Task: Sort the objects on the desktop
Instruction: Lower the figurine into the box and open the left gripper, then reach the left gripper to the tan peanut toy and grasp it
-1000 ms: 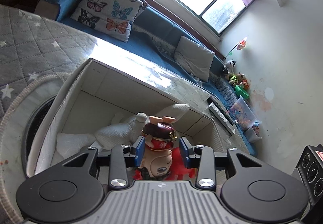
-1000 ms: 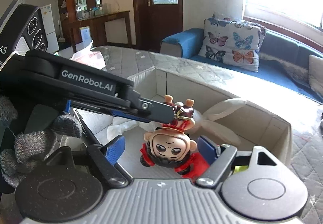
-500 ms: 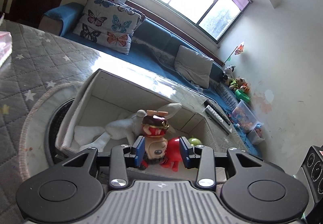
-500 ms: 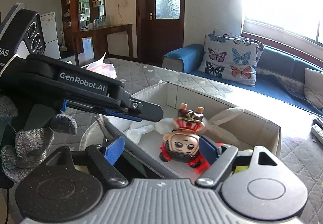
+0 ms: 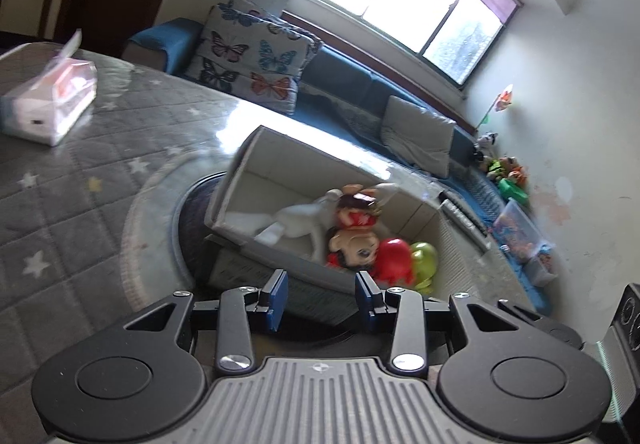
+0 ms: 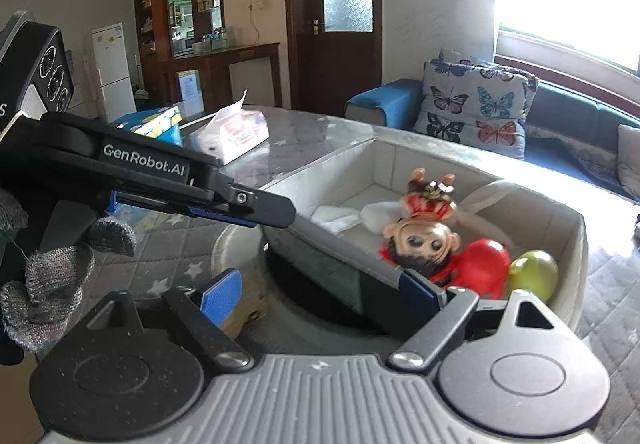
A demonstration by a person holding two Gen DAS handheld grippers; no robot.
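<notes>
Red-clothed doll (image 5: 354, 240) lies in the grey box (image 5: 256, 152) just ahead of my left tool (image 5: 321, 298), whose blue pads stand spread and empty. My right tool (image 6: 320, 292) is likewise spread, holding nothing, beside the box.

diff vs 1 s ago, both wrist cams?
Left tool let go of the doll, opened and pulled back out of the box. The doll now lies inside, against the red ball and green ball. Right tool backed away as well. Unchanged: right tool open and empty, box in place, white toy inside it.
</notes>
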